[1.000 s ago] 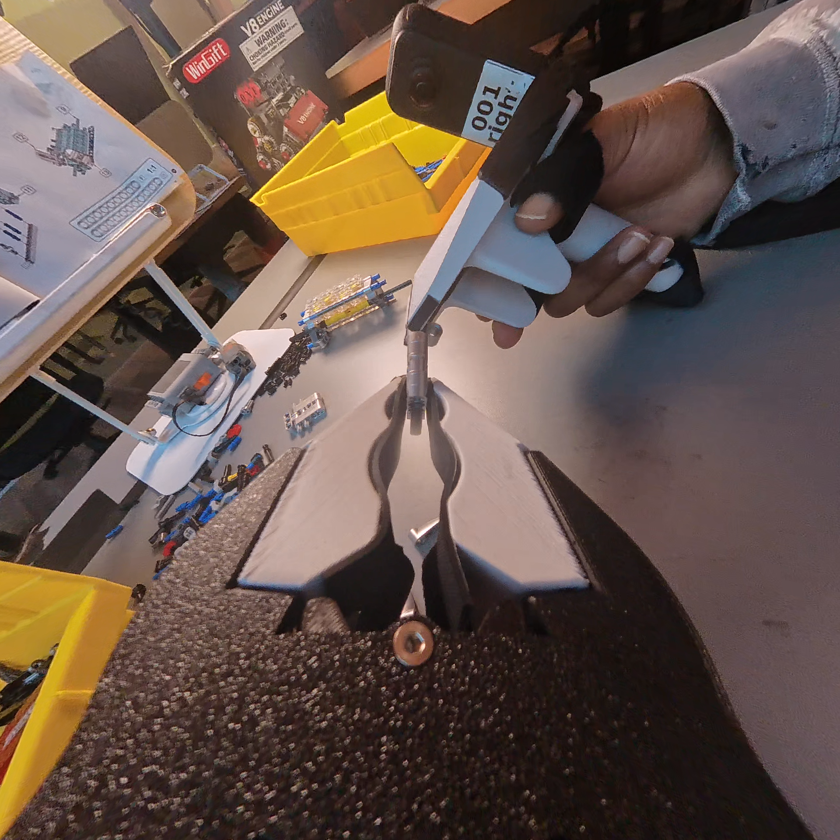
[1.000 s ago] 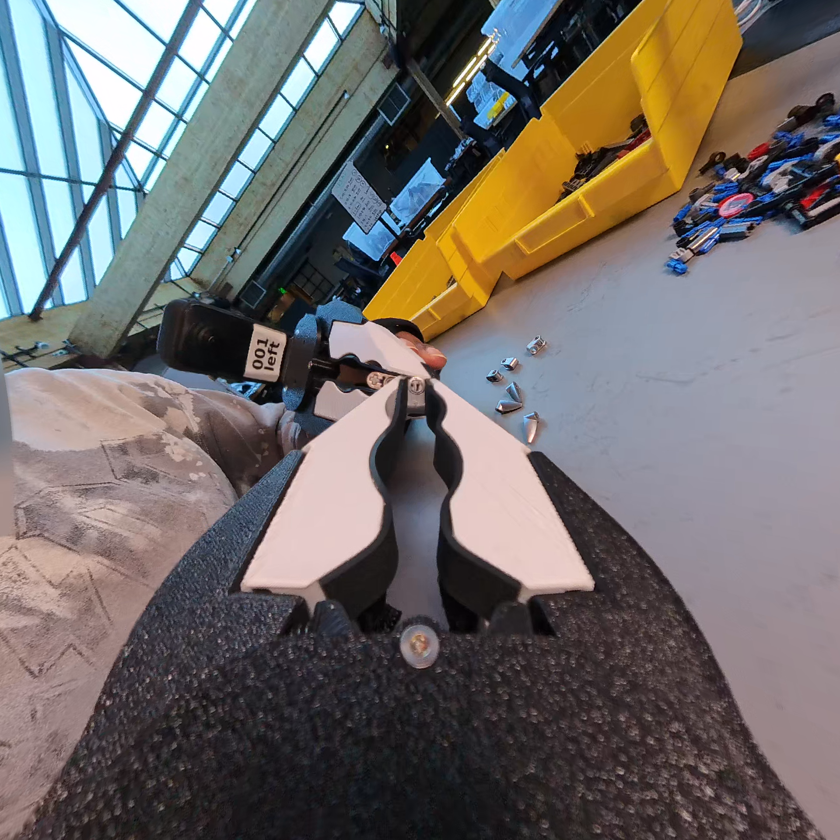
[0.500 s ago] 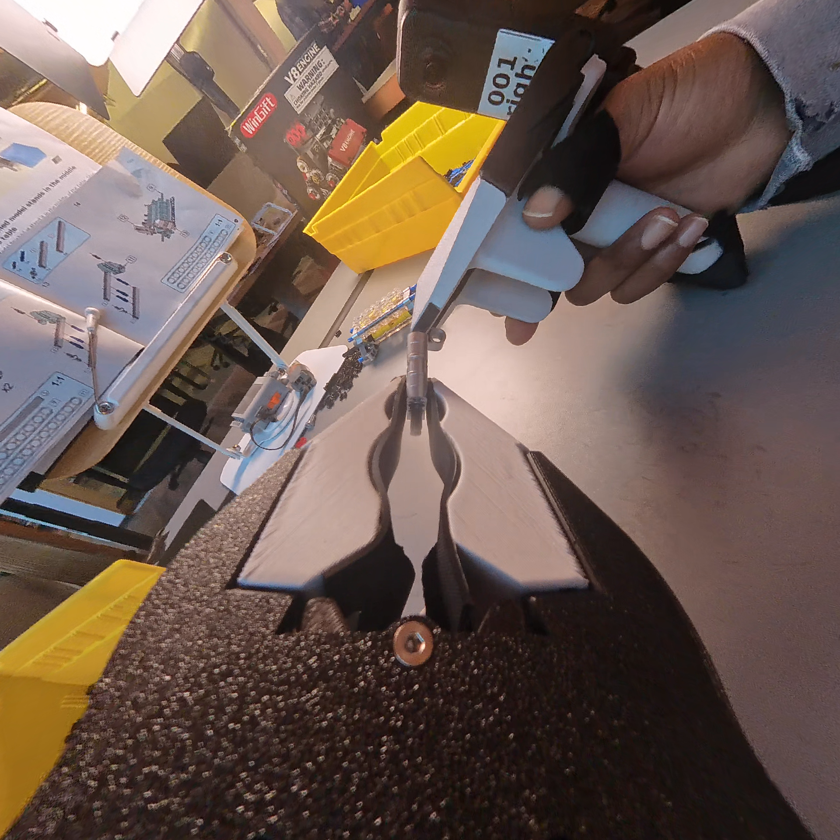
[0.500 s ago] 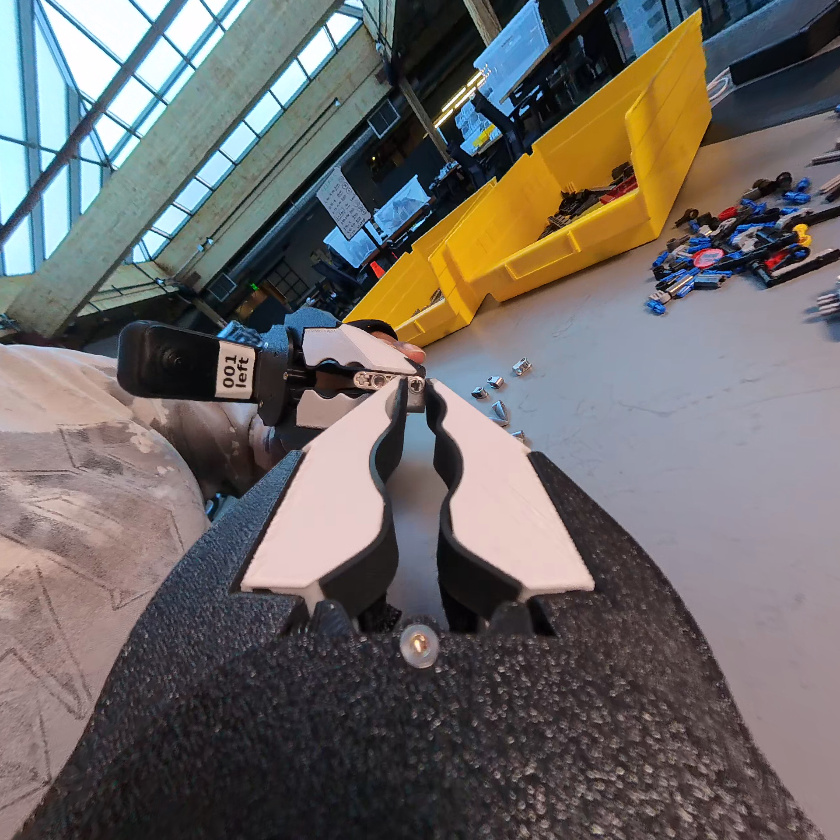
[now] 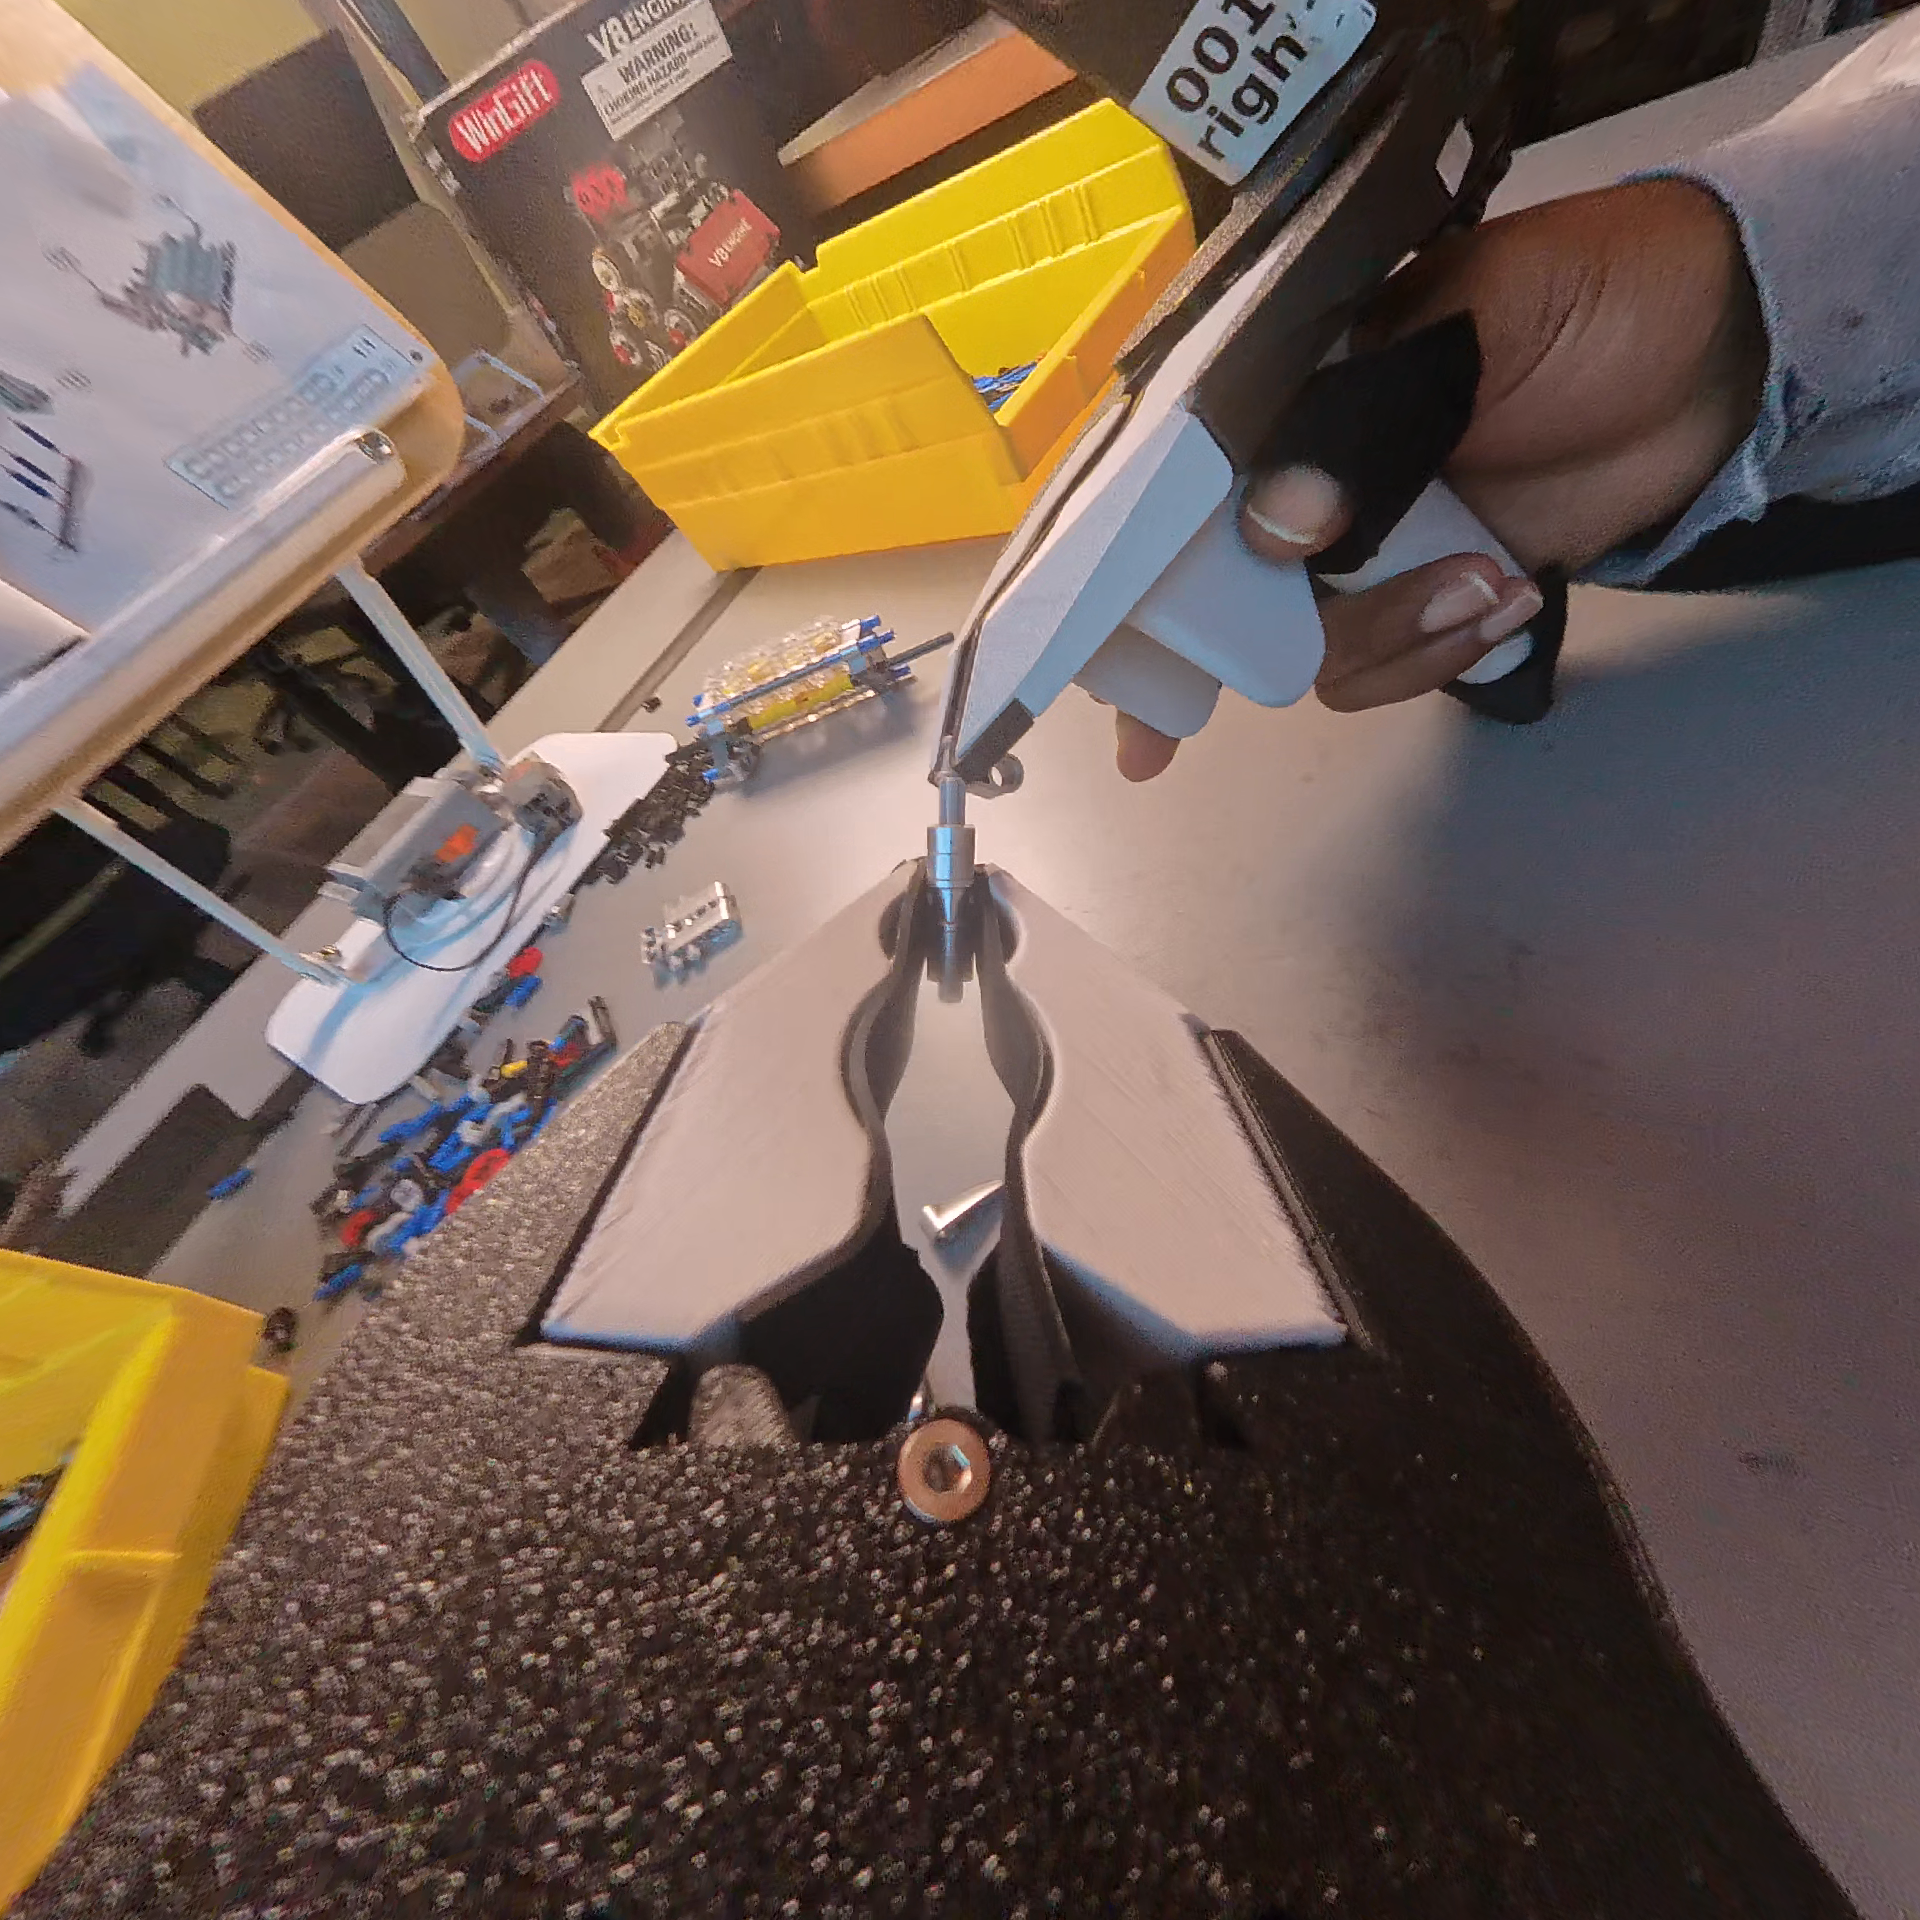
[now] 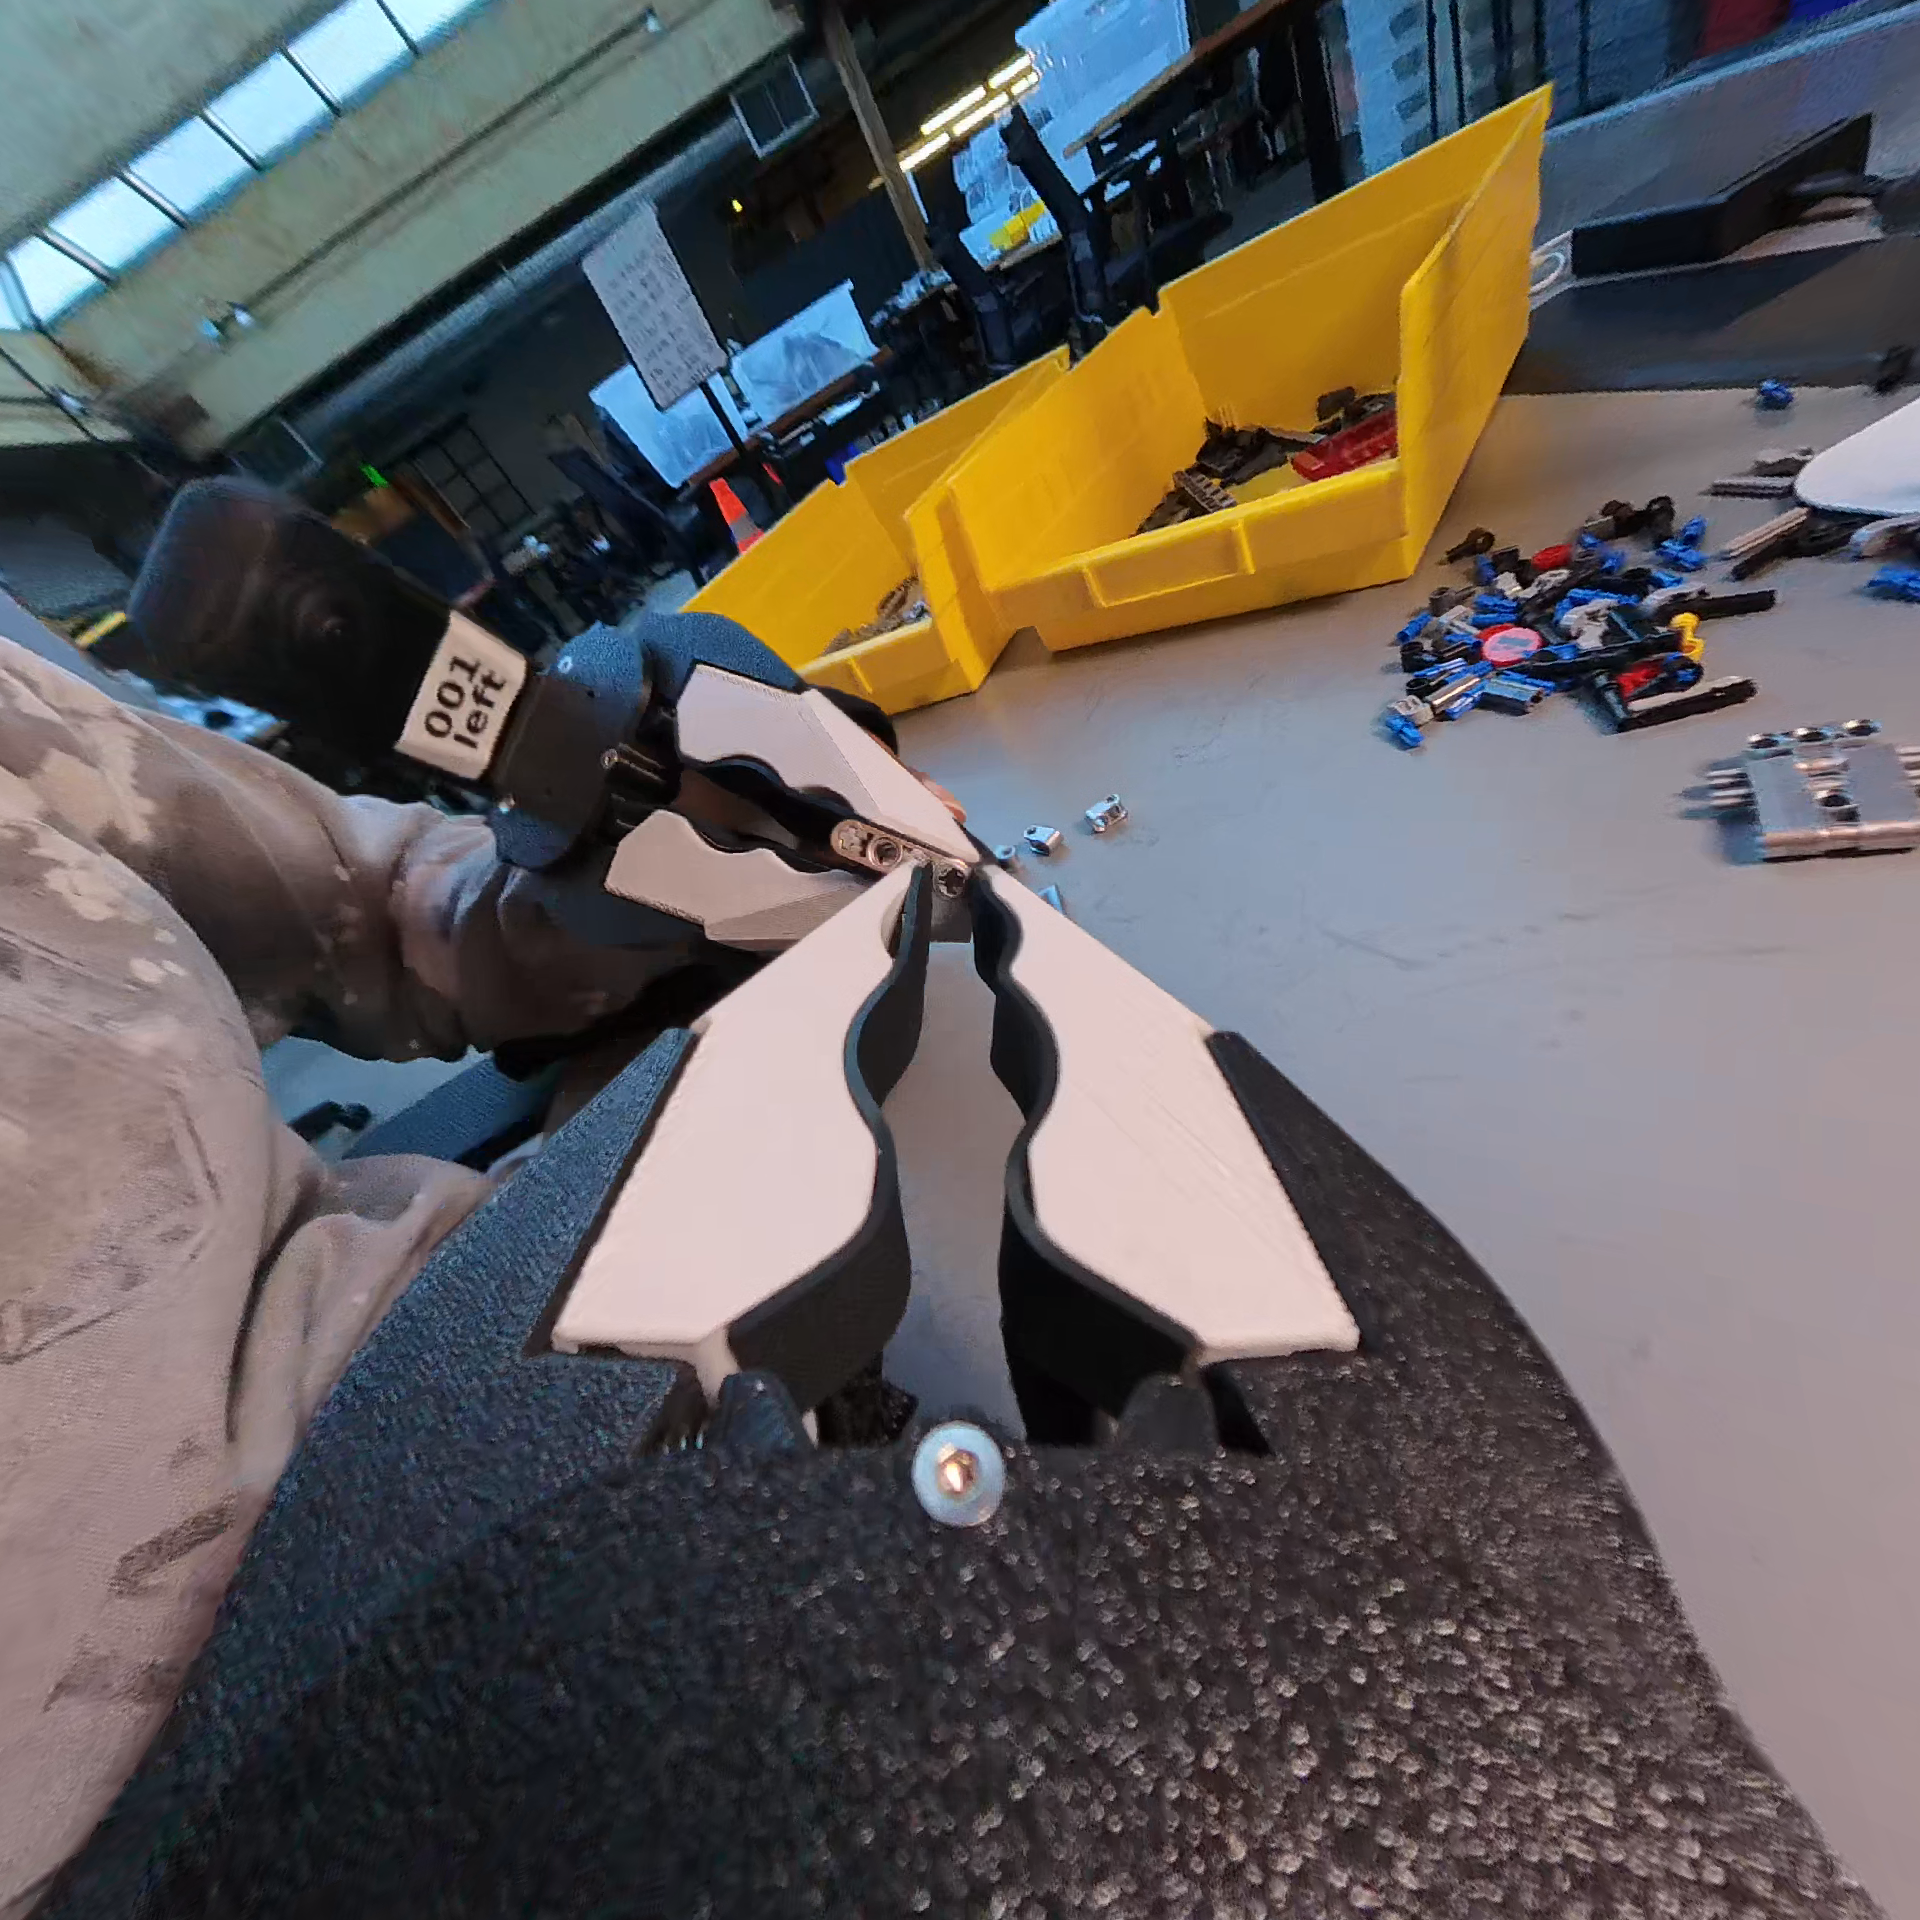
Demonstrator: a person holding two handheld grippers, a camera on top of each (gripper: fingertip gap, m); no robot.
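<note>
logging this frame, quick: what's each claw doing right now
Left claw: closed on a small silver beam, edge-on between its tips.
Right claw: closed on the silver beam's other end.

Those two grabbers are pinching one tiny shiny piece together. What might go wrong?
1. The left gripper and right gripper each pinch only an end of the small metal piece; it might slip and drop on the grey table.
2. It could then roll among the loose silver bits and be hard to tell apart.
</note>
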